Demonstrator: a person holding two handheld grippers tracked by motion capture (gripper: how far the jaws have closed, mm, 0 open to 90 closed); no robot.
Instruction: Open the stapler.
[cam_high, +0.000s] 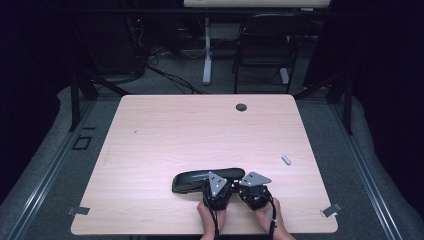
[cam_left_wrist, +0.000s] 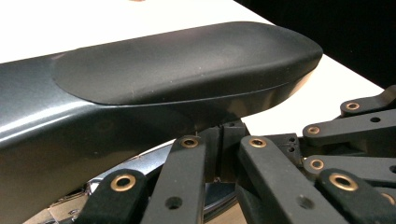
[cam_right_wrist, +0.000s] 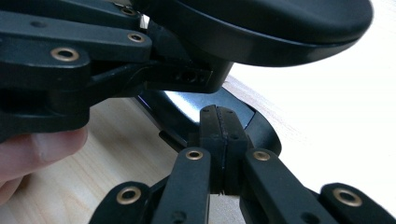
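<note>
**Both tongs closed at the right end of a black stapler**

A long black stapler (cam_high: 192, 180) lies across the near middle of the light wood table (cam_high: 165, 135), toward six o'clock from the table's centre, its length running from nine to three o'clock.

The left gripper (cam_high: 218, 187) sits at the stapler's near right side, held by a hand (cam_high: 210, 216) coming in from six o'clock. In the left gripper view the jaws are pressed together just under the stapler's raised top arm (cam_left_wrist: 187, 60), with the shiny metal base (cam_left_wrist: 140, 161) at seven o'clock of them; they seem to touch the underside of the arm, though the contact point is in shadow and hard to judge.

The right gripper (cam_high: 254, 189) is just beside the left one, at its three o'clock, and near the stapler's right end. In the right gripper view its jaws are pressed together too, their tips against the dark lower base (cam_right_wrist: 205, 109), with nothing visibly pinched between them. The left gripper's black links (cam_right_wrist: 70, 56) cross at ten o'clock, with a fingertip (cam_right_wrist: 37, 151) below.

A small grey piece (cam_high: 286, 160) lies well apart at two o'clock from the grippers.
</note>
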